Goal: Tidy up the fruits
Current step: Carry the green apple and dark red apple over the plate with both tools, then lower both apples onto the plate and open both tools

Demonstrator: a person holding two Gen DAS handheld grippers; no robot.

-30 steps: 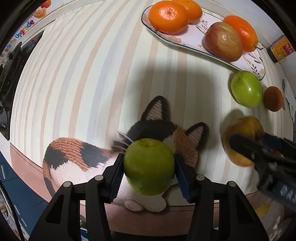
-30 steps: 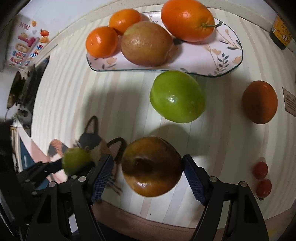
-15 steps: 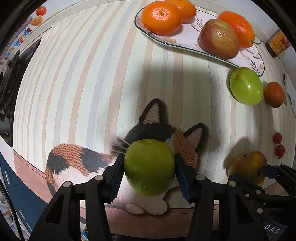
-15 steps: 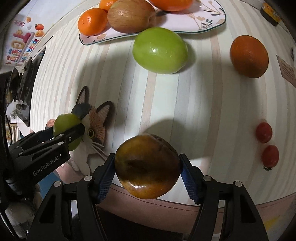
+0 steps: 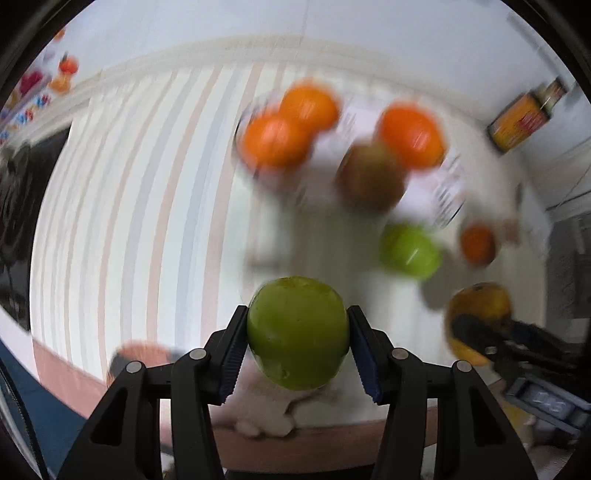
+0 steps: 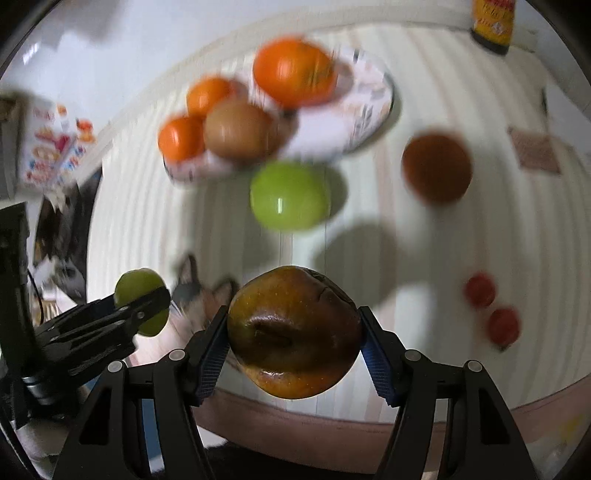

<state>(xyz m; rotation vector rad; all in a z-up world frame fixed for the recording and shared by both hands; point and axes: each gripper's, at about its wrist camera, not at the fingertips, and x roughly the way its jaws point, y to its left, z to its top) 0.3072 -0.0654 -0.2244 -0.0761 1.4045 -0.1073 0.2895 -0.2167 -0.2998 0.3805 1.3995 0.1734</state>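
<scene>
Both tools have swung up toward the plate point(image 6: 373, 110): left tool point(image 5: 297, 334) clamped on the green apple point(image 5: 297, 334), right tool point(image 6: 293, 334) on the brown pear point(image 6: 293, 334), probably heading there, though blurred

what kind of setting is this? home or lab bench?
Most likely a home table. It has a striped tablecloth, a floral plate of oranges and an apple, and a sauce bottle by the wall. The colourful poster on the left also suggests a home.

Green apple point(image 5: 297, 334), striped tablecloth point(image 5: 147, 206)
</scene>
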